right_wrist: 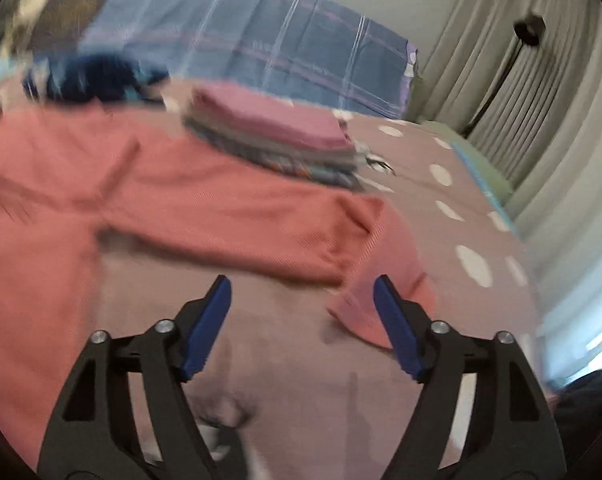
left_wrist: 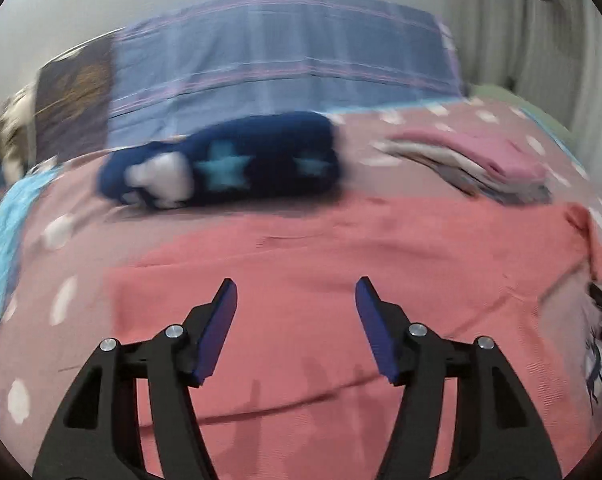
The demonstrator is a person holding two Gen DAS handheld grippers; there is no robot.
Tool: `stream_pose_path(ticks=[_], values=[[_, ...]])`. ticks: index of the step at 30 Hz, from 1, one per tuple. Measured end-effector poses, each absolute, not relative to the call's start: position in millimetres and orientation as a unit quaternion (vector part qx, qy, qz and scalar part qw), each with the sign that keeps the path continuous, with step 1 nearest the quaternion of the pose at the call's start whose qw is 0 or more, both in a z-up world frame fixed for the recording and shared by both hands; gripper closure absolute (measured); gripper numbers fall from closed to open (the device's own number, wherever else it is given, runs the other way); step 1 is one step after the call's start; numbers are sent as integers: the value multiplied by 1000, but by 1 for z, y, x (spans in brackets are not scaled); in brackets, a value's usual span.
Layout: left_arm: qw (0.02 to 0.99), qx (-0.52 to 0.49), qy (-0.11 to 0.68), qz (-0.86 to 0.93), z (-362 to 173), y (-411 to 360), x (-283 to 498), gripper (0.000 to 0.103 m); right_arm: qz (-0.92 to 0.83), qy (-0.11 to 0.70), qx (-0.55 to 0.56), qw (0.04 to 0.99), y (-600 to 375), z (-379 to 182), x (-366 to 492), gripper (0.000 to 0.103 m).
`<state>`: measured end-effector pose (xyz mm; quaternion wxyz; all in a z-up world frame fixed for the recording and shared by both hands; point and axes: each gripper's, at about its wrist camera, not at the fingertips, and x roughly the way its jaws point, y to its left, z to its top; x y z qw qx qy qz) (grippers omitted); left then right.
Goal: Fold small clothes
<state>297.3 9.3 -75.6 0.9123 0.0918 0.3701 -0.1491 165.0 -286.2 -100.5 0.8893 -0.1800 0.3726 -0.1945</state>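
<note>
A coral-pink long-sleeved top (left_wrist: pixel 341 264) lies spread flat on the bed. My left gripper (left_wrist: pixel 296 292) is open and empty, just above the top's body. In the right wrist view the top (right_wrist: pixel 41 208) fills the left side, and one sleeve (right_wrist: pixel 237 220) stretches to the right with its cuff end (right_wrist: pixel 365 312) bent down. My right gripper (right_wrist: pixel 302 290) is open and empty above the bedcover, with its right finger beside the cuff. Both views are blurred by motion.
A stack of folded clothes (left_wrist: pixel 497 160) (right_wrist: pixel 277 136) sits beyond the top. A navy garment with light-blue stars (left_wrist: pixel 237 164) (right_wrist: pixel 97 76) lies at the back left. A blue plaid pillow (left_wrist: pixel 285 56) (right_wrist: pixel 261 36) is behind. The dotted mauve bedcover (right_wrist: pixel 453 184) ends at curtains (right_wrist: pixel 549 120) on the right.
</note>
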Motion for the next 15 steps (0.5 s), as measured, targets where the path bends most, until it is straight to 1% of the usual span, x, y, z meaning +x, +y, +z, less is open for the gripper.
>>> stream_pose_path(ticks=[1, 2, 3, 4, 5, 6, 7, 9, 13, 15], values=[[904, 98, 384, -158, -86, -4, 298, 41, -209, 373, -189, 884, -291, -108, 170, 27], [893, 104, 407, -165, -104, -19, 300, 41, -226, 375, -180, 881, -302, -113, 175, 36], [881, 111, 428, -166, -123, -28, 303, 41, -226, 380, -158, 883, -311, -113, 179, 52], [882, 127, 426, -156, -138, -34, 303, 37, -208, 397, -102, 888, -329, -111, 181, 101], [888, 130, 414, -152, -137, -37, 300, 37, -194, 400, -56, 894, -344, -108, 177, 100], [889, 127, 414, -153, -134, -37, 299, 37, -171, 398, 16, 901, -362, -99, 173, 100], [888, 114, 418, -154, -132, -35, 301, 37, -152, 395, 60, 904, -372, -92, 170, 100], [887, 99, 421, -162, -133, -30, 303, 37, -85, 372, 170, 908, -394, -73, 164, 100], [887, 98, 420, -162, -134, -32, 304, 36, 37, 331, 282, 900, -394, -42, 165, 100], [889, 95, 417, -164, -133, -32, 301, 36, 103, 323, 335, 879, -384, -34, 177, 100]])
